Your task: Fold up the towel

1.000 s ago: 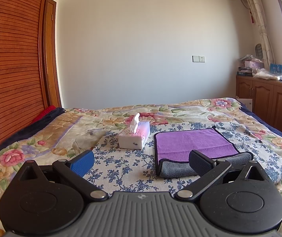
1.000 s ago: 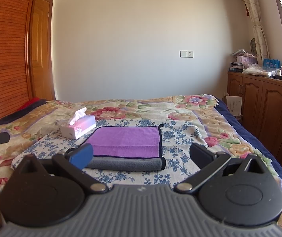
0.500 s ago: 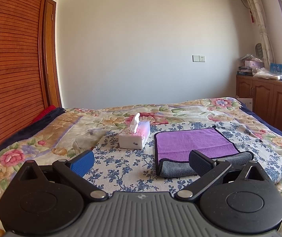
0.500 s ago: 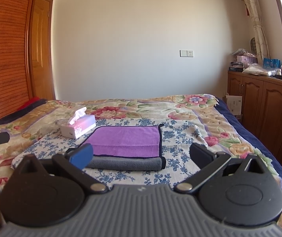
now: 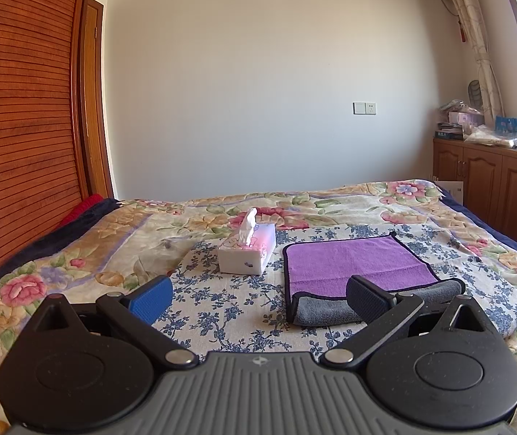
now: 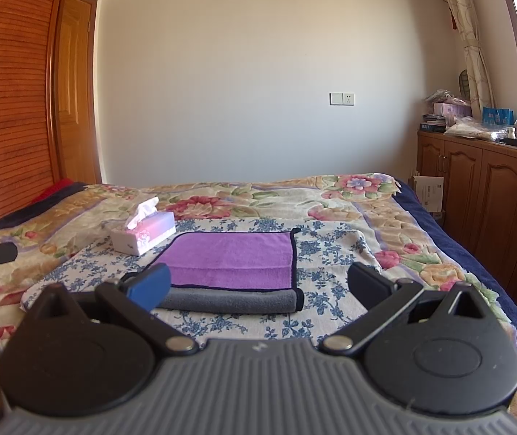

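I look across the bed (image 5: 77, 253), its flowered quilt under a blue-print cloth (image 6: 331, 253). On that cloth lies the towel (image 6: 233, 257), purple face up, near edge rolled over to show grey; a tissue box (image 5: 247, 253) sits just beside it. Nothing has shifted over the last second, so I judge I'm paused between folds. My left gripper (image 5: 258, 295) and right gripper (image 6: 258, 284) hover short of it, jaws spread and empty. The roll hides the towel's nearest hem.

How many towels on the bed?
1: the purple towel lies on the blue-flowered cloth right of the tissue box, near edge rolled back showing grey. None else visible.
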`<action>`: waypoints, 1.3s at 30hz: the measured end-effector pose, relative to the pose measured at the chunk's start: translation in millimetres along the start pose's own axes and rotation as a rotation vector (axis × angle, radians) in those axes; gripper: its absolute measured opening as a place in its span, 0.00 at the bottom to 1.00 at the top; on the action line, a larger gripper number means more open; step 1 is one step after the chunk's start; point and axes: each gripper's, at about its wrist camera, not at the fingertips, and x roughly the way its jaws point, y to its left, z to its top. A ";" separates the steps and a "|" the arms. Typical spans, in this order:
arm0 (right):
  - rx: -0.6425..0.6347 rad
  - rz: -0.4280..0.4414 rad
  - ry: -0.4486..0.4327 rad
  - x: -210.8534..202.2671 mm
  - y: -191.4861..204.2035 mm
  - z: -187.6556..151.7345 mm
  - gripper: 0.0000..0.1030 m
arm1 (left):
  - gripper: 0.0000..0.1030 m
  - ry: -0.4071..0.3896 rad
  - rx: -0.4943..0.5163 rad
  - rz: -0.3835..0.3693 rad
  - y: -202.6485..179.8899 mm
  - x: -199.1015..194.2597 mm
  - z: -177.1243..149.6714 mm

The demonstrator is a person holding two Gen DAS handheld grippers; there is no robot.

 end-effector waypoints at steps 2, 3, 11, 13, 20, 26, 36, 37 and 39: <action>0.000 0.001 -0.001 0.1 0.0 0.0 1.00 | 1.00 0.000 0.000 0.000 -0.1 -0.1 -0.1; 0.000 0.001 0.000 0.1 0.0 0.1 1.00 | 1.00 0.000 0.001 0.000 -0.1 -0.1 -0.1; 0.001 0.000 0.000 -1.0 -0.3 -0.2 1.00 | 1.00 0.000 0.001 0.000 -0.1 -0.1 -0.2; 0.001 -0.001 0.000 -0.9 0.0 -0.1 1.00 | 1.00 0.000 0.001 0.000 -0.1 -0.1 -0.1; 0.001 -0.001 0.000 -0.8 -0.3 0.2 1.00 | 1.00 0.000 0.001 0.000 -0.2 -0.1 -0.1; 0.001 0.000 0.001 -0.7 -0.3 0.1 1.00 | 1.00 0.005 0.005 -0.001 0.4 0.4 2.0; 0.015 -0.008 0.021 3.6 -3.5 1.5 1.00 | 1.00 0.014 0.055 -0.034 -7.2 4.6 1.7; 0.015 -0.007 0.024 4.9 -3.2 1.9 1.00 | 1.00 0.016 0.057 -0.035 -7.5 5.6 1.8; 0.017 -0.008 0.030 7.9 -3.0 2.6 1.00 | 1.00 0.020 0.060 -0.037 -8.2 7.3 1.6</action>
